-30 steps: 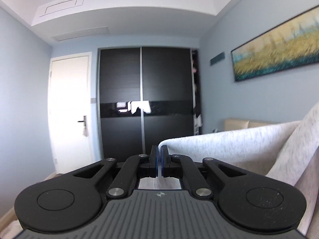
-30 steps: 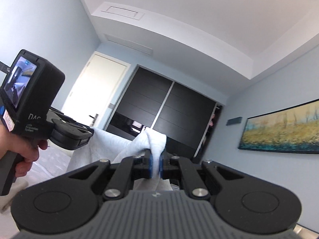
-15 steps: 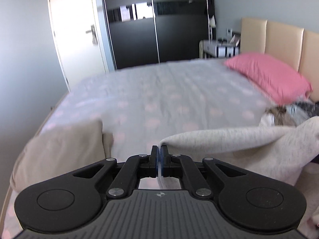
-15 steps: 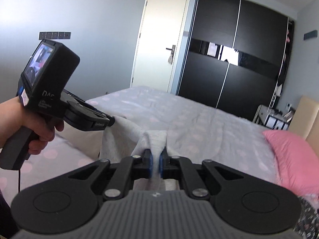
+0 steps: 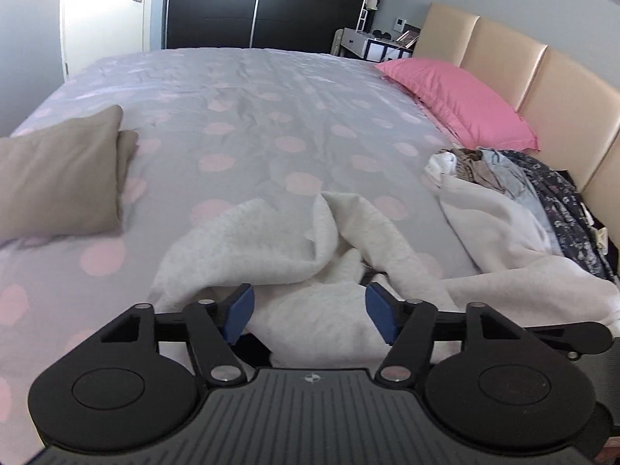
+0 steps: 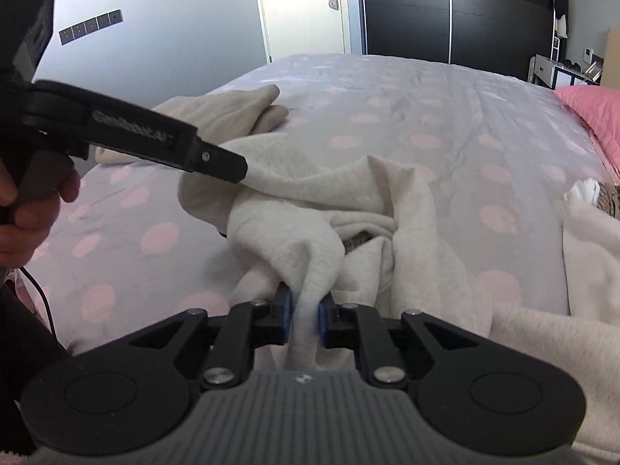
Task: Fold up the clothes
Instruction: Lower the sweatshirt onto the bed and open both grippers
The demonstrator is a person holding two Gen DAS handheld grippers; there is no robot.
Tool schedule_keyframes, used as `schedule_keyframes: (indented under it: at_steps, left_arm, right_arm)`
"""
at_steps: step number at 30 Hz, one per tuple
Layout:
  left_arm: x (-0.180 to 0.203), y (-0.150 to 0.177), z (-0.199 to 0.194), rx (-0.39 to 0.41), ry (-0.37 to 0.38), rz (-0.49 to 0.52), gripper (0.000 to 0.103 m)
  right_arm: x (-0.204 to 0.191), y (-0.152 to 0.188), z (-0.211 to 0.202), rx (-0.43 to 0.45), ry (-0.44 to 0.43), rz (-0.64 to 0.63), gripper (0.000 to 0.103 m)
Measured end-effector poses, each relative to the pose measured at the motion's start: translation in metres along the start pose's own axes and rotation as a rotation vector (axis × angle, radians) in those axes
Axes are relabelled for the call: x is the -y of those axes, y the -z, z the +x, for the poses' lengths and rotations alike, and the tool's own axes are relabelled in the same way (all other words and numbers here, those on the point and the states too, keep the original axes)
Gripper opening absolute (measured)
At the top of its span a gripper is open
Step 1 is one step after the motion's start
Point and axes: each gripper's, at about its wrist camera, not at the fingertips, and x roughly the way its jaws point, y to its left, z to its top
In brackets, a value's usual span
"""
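Observation:
A crumpled white sweatshirt (image 5: 286, 240) lies on the spotted grey bed (image 5: 252, 97). My left gripper (image 5: 310, 302) hangs just above its near edge. Its jaws are opening wide, and fabric lies between the blue pads (image 5: 240, 306) without being pressed. In the right wrist view my right gripper (image 6: 304, 310) has a fold of the same sweatshirt (image 6: 290, 232) between its pads. Those jaws are opening too, with the cloth still filling the gap. The left gripper (image 6: 228, 164) shows from the side at the garment's left edge, held by a hand (image 6: 23, 209).
A folded beige garment (image 5: 58, 178) sits on the bed's left side. On the right a pile of mixed clothes (image 5: 523, 186) lies near a pink pillow (image 5: 453, 97) and the padded headboard (image 5: 542, 89). A black wardrobe (image 6: 445, 15) and a white door (image 6: 306, 11) stand beyond.
Both grippers came down from high in the room and tipped toward the bed, laying the white garment on it. The left jaws have sprung open; the right jaws have parted a little.

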Motion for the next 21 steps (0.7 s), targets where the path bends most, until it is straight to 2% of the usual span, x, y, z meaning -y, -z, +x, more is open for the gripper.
schedule_keyframes:
  at_steps: [1,2,5,8,12,17,21]
  left_arm:
    - [0.004,0.005,0.003,-0.017,0.018,-0.004,0.066]
    - [0.008,0.01,0.007,-0.036,0.029,-0.005,0.067]
    - [0.015,0.02,0.021,-0.074,0.033,-0.033,0.068]
    - [0.022,0.021,0.034,-0.104,-0.008,-0.021,0.069]
    - [0.026,0.013,0.048,-0.148,-0.023,-0.001,0.069]
    - [0.031,0.008,0.072,-0.175,-0.044,-0.009,0.073]
    - [0.036,0.009,0.094,-0.195,-0.059,0.005,0.073]
  right_arm:
    - [0.003,0.001,-0.004,-0.003,0.007,-0.009,0.037]
    - [0.007,0.002,-0.007,-0.007,0.014,-0.018,0.046]
    - [0.024,0.004,-0.019,-0.025,0.06,-0.058,0.052]
    - [0.062,0.001,-0.039,-0.058,0.118,-0.048,0.057]
    - [0.142,-0.008,-0.056,-0.089,0.306,0.011,0.057]
    - [0.242,-0.021,-0.059,-0.132,0.472,0.135,0.079]
    - [0.294,-0.021,-0.037,-0.214,0.46,0.207,0.079]
